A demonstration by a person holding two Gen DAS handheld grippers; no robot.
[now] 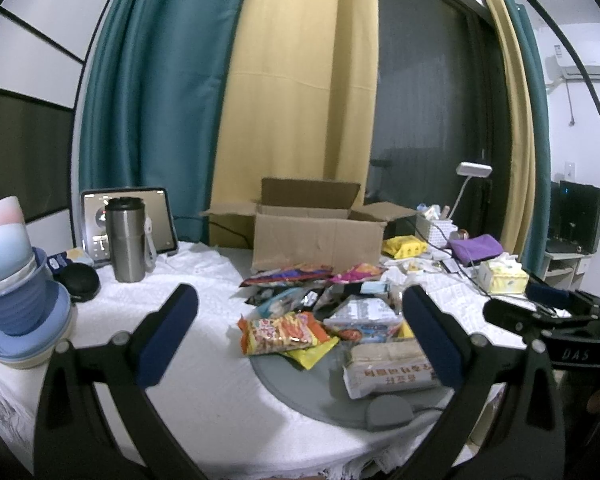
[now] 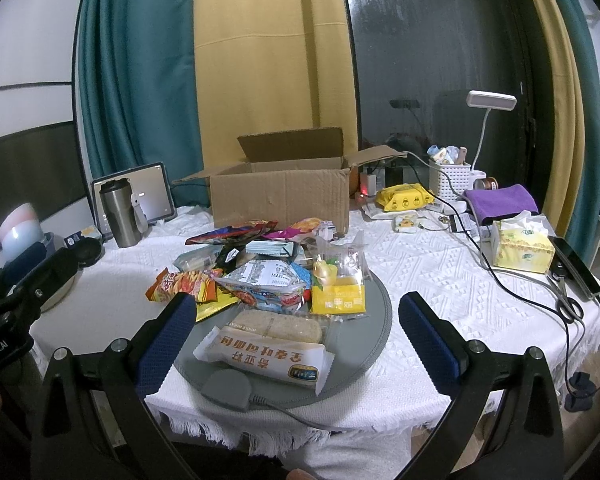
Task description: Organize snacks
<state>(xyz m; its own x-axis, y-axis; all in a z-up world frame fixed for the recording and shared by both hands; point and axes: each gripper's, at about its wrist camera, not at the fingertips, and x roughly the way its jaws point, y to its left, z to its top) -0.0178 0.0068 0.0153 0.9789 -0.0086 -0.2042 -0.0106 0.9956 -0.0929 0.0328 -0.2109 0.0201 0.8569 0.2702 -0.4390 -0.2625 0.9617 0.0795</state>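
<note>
A pile of snack packets (image 2: 260, 268) lies on a grey round mat (image 2: 376, 320) on the white-clothed table; it also shows in the left wrist view (image 1: 320, 312). A bread packet (image 2: 268, 348) lies nearest, with an orange chips bag (image 1: 280, 332) and a yellow jelly pack (image 2: 340, 284) beside it. An open cardboard box (image 2: 284, 192) stands behind the pile, also in the left wrist view (image 1: 316, 236). My left gripper (image 1: 300, 340) is open and empty above the table's front. My right gripper (image 2: 296, 336) is open and empty over the bread packet.
A steel tumbler (image 1: 126, 240) and a tablet (image 1: 160, 216) stand at the back left, stacked blue bowls (image 1: 16, 280) at the far left. A tissue box (image 2: 522, 246), purple cloth (image 2: 500, 200), white basket (image 2: 450, 178), lamp (image 2: 490, 102), cables and scissors (image 2: 570, 308) fill the right side.
</note>
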